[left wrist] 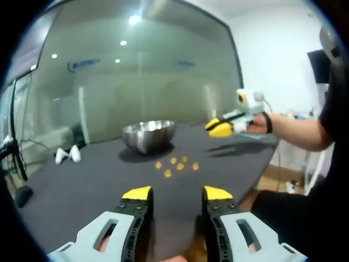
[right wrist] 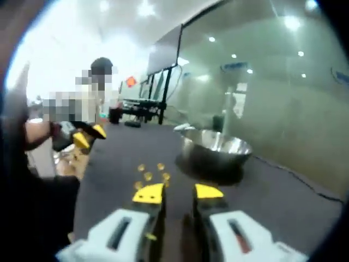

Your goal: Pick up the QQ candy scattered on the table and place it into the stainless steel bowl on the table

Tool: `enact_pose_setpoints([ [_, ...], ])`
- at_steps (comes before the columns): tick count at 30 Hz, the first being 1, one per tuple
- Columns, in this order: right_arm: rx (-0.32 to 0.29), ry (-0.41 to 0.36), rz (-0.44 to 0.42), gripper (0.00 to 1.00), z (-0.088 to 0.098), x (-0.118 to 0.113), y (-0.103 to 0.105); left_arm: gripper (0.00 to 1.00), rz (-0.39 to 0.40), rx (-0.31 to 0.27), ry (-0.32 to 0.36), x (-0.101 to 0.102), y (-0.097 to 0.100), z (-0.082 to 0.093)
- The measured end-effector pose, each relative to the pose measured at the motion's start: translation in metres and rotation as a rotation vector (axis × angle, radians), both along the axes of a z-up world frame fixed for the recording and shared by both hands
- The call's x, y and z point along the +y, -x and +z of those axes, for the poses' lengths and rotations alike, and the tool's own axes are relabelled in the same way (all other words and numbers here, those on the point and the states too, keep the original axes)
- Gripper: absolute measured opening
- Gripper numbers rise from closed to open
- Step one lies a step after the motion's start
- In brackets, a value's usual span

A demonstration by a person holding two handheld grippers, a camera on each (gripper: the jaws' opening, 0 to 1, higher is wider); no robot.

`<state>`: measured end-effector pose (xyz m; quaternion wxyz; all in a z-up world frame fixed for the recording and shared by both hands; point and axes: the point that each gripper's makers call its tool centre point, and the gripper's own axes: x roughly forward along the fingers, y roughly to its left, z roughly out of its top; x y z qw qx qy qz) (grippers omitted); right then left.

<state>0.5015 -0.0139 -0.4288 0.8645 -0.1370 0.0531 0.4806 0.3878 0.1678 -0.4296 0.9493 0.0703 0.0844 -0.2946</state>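
Note:
Several small yellow QQ candies (left wrist: 175, 164) lie scattered on the dark table (left wrist: 82, 185), just in front of a stainless steel bowl (left wrist: 148, 135). My left gripper (left wrist: 177, 193) hovers over the near part of the table, short of the candies, open with nothing between its yellow-tipped fingers. In the right gripper view the candies (right wrist: 151, 172) lie just beyond my right gripper (right wrist: 178, 192), which is open and holds nothing, and the bowl (right wrist: 215, 150) stands to their right. The right gripper (left wrist: 222, 128) also appears at the far side of the left gripper view, held up above the table.
Two white objects (left wrist: 68, 155) lie at the table's left edge. A glass wall (left wrist: 136, 71) runs behind the table. The left gripper (right wrist: 86, 136) in a hand enters at the left of the right gripper view. A person stands far back, near black stands (right wrist: 158, 98).

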Motion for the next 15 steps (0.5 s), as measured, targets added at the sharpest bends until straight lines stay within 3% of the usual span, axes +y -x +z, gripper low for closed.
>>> enact_pose_setpoints([
  [9,0.039,0.011,-0.021,0.21,-0.024,-0.011,0.01,0.37,0.002,0.002,-0.001,0.001,0.001,-0.001],
  [15,0.058,0.003,-0.014,0.21,-0.028,-0.008,0.012,0.37,0.003,0.003,-0.002,0.0,0.001,-0.001],
])
